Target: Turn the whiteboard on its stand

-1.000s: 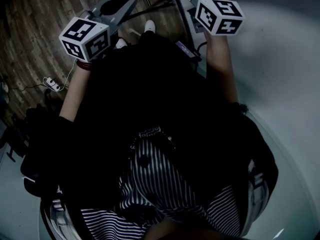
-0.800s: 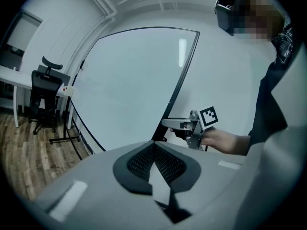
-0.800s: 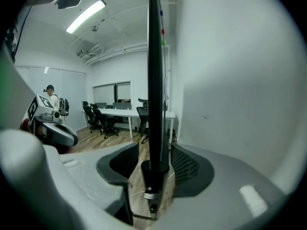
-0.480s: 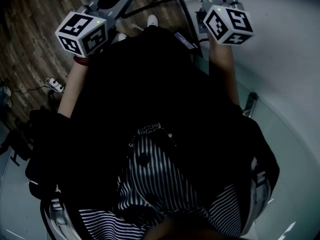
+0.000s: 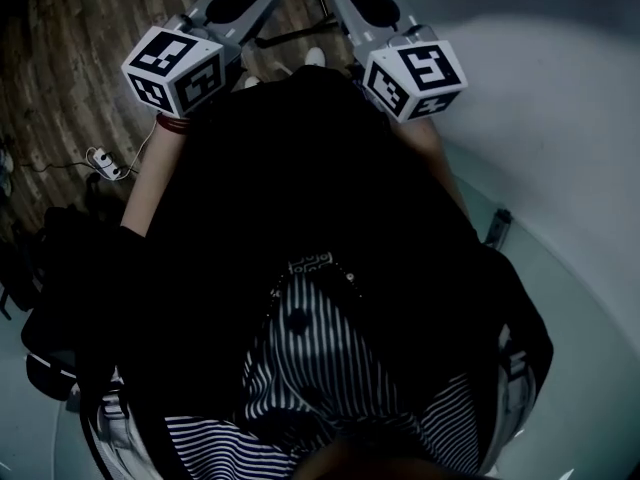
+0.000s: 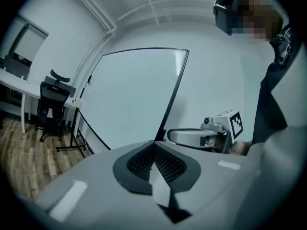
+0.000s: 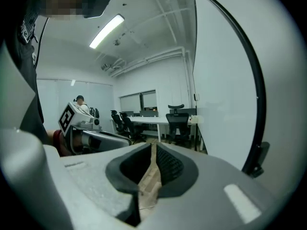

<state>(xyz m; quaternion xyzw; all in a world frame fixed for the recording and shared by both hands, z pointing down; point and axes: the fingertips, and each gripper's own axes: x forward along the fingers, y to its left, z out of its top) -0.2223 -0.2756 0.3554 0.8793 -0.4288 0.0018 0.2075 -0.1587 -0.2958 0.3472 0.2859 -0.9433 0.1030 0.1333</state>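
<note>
Nearby stands the whiteboard [image 6: 136, 97]. The left gripper [image 6: 154, 143] is clenched empty. The right gripper [image 7: 153, 146] has just been closing, nothing between its jaws.

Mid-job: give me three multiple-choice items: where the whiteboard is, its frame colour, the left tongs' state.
1. Where is the large white rectangular whiteboard? A) upright, ahead of the grey left gripper, untouched; B) between its tongs; C) flat on the floor.
2. Its frame is: A) red; B) black; C) yellow.
3. The left tongs are: A) wide open; B) shut on the frame; C) shut, empty.
Answers: A, it stands beyond the tips; B, the rim is dark; C, the pads meet with nothing between.
</note>
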